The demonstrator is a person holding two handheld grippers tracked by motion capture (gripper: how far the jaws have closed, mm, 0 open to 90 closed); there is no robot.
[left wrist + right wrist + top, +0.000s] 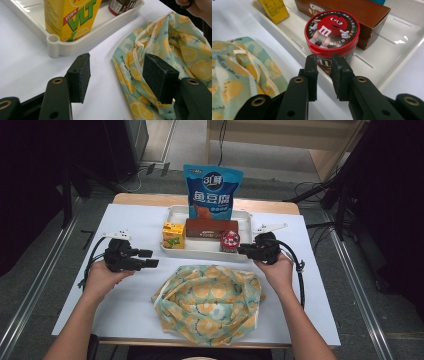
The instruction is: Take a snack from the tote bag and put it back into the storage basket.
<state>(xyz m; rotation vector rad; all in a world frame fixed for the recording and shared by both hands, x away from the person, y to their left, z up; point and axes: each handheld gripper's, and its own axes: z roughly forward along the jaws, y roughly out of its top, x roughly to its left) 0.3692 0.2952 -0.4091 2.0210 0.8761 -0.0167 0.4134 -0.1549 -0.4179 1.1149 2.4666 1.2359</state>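
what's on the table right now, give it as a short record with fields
surface: white table
tray: white tray at the far middle
in tray: yellow lemon tea carton, brown Oreo box, red-lidded M&M's tub, blue snack pouch standing at the back
cloth: lemon-print fabric bag, crumpled, in front of the tray
left gripper: jaws wide open, nothing between them, by the bag's edge
right gripper: jaws slightly apart, empty, pointing at the M&M's tub from just outside the tray rim
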